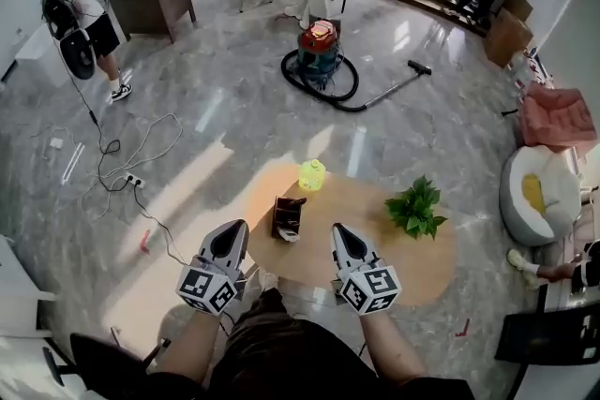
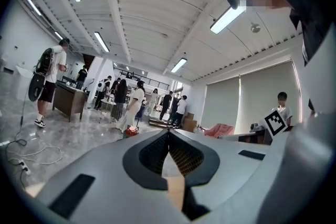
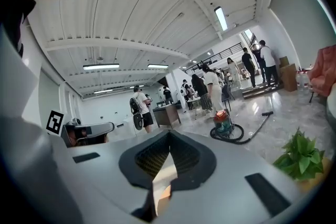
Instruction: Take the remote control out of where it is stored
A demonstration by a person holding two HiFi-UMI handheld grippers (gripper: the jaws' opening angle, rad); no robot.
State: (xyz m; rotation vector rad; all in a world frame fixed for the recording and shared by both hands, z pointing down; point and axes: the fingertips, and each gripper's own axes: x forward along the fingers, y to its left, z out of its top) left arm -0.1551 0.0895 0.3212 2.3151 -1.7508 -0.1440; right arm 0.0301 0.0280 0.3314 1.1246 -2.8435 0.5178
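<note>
A small dark storage holder [image 1: 288,218] stands on the near-left part of the round wooden table [image 1: 375,248]; something light shows in it, too small to tell as the remote control. My left gripper [image 1: 234,229] hovers just left of the holder, shut and empty. My right gripper [image 1: 339,231] hangs to the holder's right over the table, also shut and empty. In the left gripper view the left gripper [image 2: 169,135] points level across the room with its jaws meeting. The right gripper [image 3: 169,135] in its own view shows the same closed jaws, with the plant [image 3: 300,157] at the right.
A yellow object [image 1: 311,174] sits at the table's far edge and a green potted plant [image 1: 415,208] on its right side. Beyond lie a vacuum cleaner [image 1: 319,51] with its hose, floor cables [image 1: 122,173], a desk [image 1: 150,0], several people, and a beanbag seat [image 1: 534,197] at the right.
</note>
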